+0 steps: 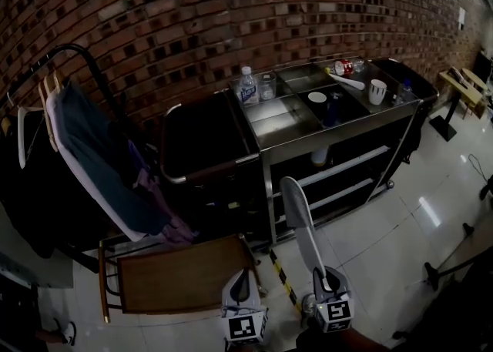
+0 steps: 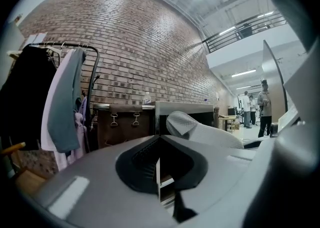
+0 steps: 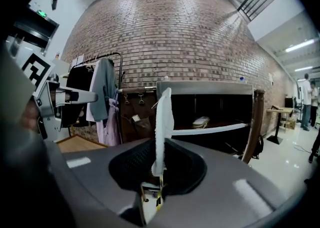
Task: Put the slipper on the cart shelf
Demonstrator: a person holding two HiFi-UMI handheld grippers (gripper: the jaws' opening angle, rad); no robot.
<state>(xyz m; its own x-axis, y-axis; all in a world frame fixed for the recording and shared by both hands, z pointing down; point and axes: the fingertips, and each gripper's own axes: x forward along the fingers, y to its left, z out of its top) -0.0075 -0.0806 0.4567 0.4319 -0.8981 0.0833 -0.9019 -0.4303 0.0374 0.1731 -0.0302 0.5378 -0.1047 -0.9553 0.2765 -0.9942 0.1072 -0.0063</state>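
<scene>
My right gripper (image 1: 318, 279) is shut on the heel end of a white slipper (image 1: 299, 216), which sticks up and forward toward the steel cart (image 1: 331, 131). In the right gripper view the slipper (image 3: 163, 119) stands edge-on between the jaws of that gripper (image 3: 159, 169). Beyond it are the cart's open shelves (image 3: 212, 129), with a second pale slipper (image 3: 201, 121) lying on one. My left gripper (image 1: 241, 287) hangs beside the right one, shut and empty. From the left gripper (image 2: 158, 172) the held slipper (image 2: 200, 131) shows to the right.
A clothes rack (image 1: 85, 150) with hanging garments stands at the left, and a wooden chair (image 1: 181, 273) is just in front of my left gripper. Bottles and cups (image 1: 248, 85) sit on the cart top. Yellow-black tape (image 1: 281, 277) marks the floor. People (image 2: 264, 105) stand far off.
</scene>
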